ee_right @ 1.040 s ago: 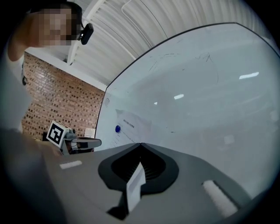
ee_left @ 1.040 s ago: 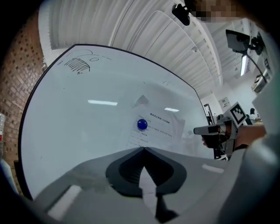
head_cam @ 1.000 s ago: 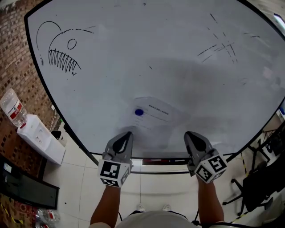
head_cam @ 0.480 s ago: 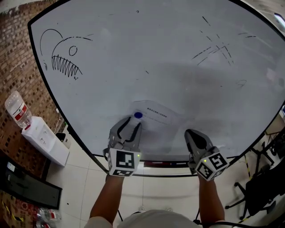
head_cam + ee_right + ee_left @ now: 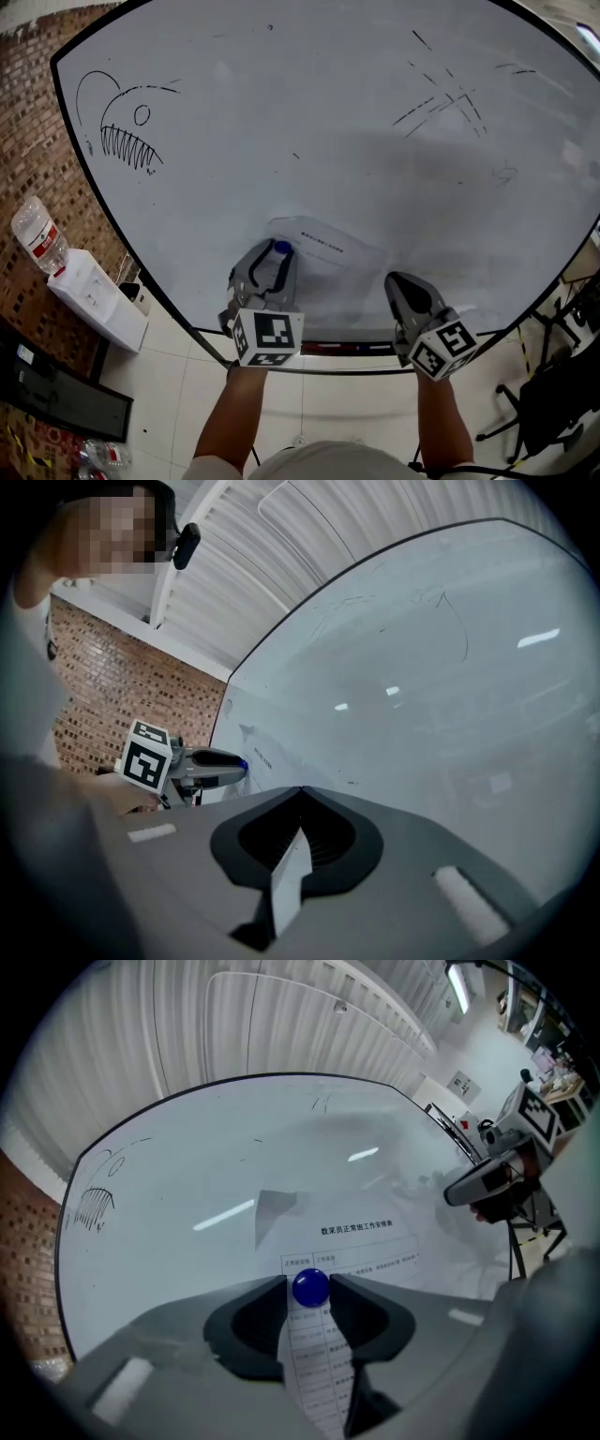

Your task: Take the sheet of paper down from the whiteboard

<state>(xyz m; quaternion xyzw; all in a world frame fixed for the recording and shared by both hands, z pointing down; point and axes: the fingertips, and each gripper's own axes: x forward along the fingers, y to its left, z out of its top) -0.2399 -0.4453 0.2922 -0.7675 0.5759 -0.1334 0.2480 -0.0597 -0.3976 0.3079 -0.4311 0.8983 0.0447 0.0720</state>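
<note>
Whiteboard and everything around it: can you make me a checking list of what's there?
Surface: whiteboard, standing upright.
Job's things: sheet of paper on the board, blue magnet pinning its left end.
Clutter: fish drawing, pen scribbles.
Grippers: left gripper jaws opening, magnet between their tips; right gripper shut on the paper's edge.
Cables: nothing seen.
Surroundings: brick wall, water bottle, tiled floor, chair.
</note>
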